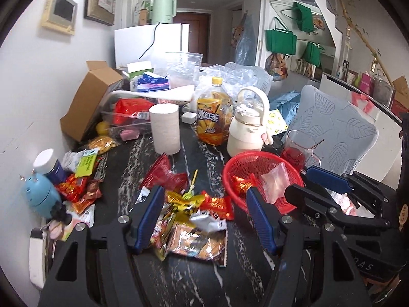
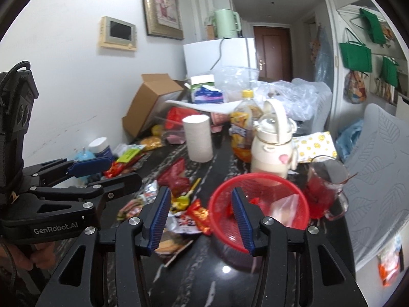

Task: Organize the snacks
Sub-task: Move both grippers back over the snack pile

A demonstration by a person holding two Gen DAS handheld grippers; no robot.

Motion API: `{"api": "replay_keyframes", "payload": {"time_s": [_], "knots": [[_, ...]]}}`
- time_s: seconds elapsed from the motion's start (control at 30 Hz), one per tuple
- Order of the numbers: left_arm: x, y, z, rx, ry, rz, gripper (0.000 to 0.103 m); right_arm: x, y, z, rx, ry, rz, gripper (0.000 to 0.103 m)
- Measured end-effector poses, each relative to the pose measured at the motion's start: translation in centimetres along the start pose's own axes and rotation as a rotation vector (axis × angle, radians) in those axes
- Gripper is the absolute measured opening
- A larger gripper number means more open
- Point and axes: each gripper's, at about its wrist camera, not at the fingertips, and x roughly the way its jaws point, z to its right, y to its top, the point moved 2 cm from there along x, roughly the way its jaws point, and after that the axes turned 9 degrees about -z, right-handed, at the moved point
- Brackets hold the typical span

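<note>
On the dark table [image 1: 194,281], a pile of snack packets [image 1: 189,220] is spread flat beside the red basket [image 1: 258,158], which sits upright. Both the left gripper [image 1: 204,220] and the right gripper [image 2: 202,220] are held low, wide open, holding nothing.

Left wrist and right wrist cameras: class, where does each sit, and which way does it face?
Left wrist: on the left claw, looking forward over the snack wrappers; the right claw shows at right.
Right wrist: on the right claw, facing the red basket; the left claw and the holding hand show at left.
Shared: basket, paper roll, tea bottle, white jug.
</note>
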Motion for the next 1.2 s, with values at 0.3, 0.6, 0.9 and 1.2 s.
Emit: {"api": "replay_keyframes", "payload": {"time_s": [0.3, 0.6, 0.9, 1.2], "knots": [[-0.7, -3.6, -1.8, -0.051, -0.005, -0.024, 0.066, 0.6, -2.1, -2.9, -0.030, 0.052, -0.049, 0.050], [-0.2, -6.2, -4.4, -0.109, 0.023, -0.059, 0.066, 3.1, -4.1, -5.2, -0.038, 0.120, -0.127, 0.052], [2.1, -7.0, -6.8, -0.155, -0.007, -0.109, 0.065, 6.6, -4.2, -6.0, -0.037, 0.154, -0.191, 0.052], [5.3, -6.5, -8.7, -0.182, -0.041, -0.165, 0.065, 10.2, -3.6, -5.6, -0.033, 0.153, -0.246, 0.052]]}}
